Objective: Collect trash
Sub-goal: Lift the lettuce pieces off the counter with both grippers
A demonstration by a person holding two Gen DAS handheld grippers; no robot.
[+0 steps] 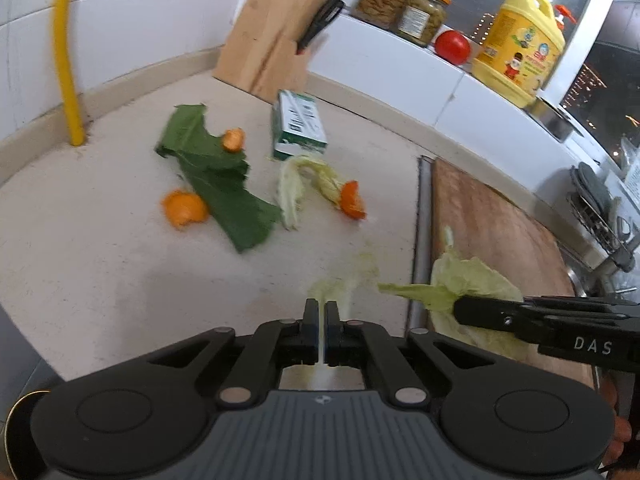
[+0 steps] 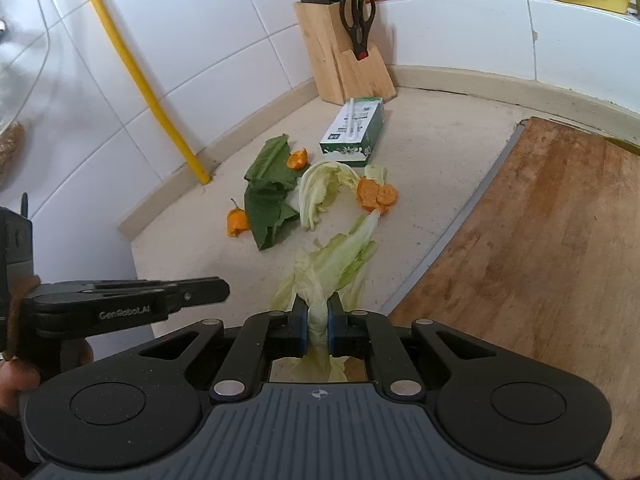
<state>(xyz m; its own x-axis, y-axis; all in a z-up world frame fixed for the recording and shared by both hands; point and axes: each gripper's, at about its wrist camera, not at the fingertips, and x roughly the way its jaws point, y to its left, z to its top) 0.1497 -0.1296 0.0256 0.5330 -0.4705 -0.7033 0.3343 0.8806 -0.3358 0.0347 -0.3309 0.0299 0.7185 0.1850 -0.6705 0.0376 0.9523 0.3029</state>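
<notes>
Two grippers closed: my right gripper point(image 2: 318, 322) clamps a pale cabbage leaf point(image 2: 340, 256), long axis running forward; my left gripper point(image 1: 320, 320) seemingly pinches a thin strip. Remaining scraps point(image 1: 216, 172) lie ahead, nearer left.

A pale speckled stone counter point(image 2: 432, 152) carries a wooden cutting board point(image 2: 540, 232), a wooden knife block point(image 2: 340, 64), a green-and-white carton point(image 2: 354, 130), dark green leaves point(image 2: 270, 196), pale cabbage leaves point(image 2: 320, 188) and orange peels point(image 2: 376, 196).

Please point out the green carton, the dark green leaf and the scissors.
green carton point(image 2: 354, 130): right wrist view, top face.
dark green leaf point(image 1: 218, 176): left wrist view, middle of blade.
scissors point(image 2: 358, 20): right wrist view, black handles.
</notes>
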